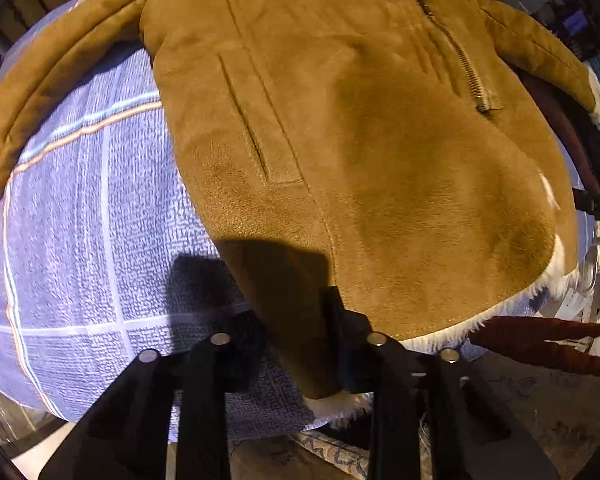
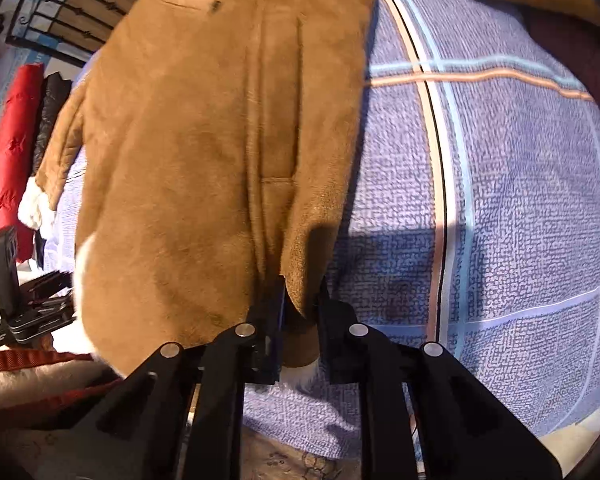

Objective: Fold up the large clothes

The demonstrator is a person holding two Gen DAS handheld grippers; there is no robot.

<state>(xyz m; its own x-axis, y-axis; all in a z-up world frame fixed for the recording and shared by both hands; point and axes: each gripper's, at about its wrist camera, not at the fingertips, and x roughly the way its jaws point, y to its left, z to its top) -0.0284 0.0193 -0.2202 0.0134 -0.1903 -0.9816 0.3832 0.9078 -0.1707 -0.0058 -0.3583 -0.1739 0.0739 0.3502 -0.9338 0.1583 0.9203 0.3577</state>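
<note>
A tan suede jacket point(image 1: 360, 140) with white fleece lining lies spread on a blue plaid cloth point(image 1: 72, 240), zipper and slit pocket up, both sleeves out to the sides. My left gripper point(image 1: 296, 344) is shut on the jacket's bottom hem corner, where white fleece shows below the fingers. My right gripper point(image 2: 300, 308) is shut on the other bottom hem corner of the jacket point(image 2: 204, 152), with a fold of suede pinched between the fingers point(image 2: 274, 312). One cuff with white fleece point(image 2: 36, 204) lies at the left in the right wrist view.
The blue plaid cloth point(image 2: 520, 220) covers the surface. A red padded garment point(image 2: 12, 148) and a dark one lie at the left, near a black metal rack point(image 2: 72, 12). A reddish-brown garment point(image 1: 548, 344) lies at the right edge. Clutter stands at the far right.
</note>
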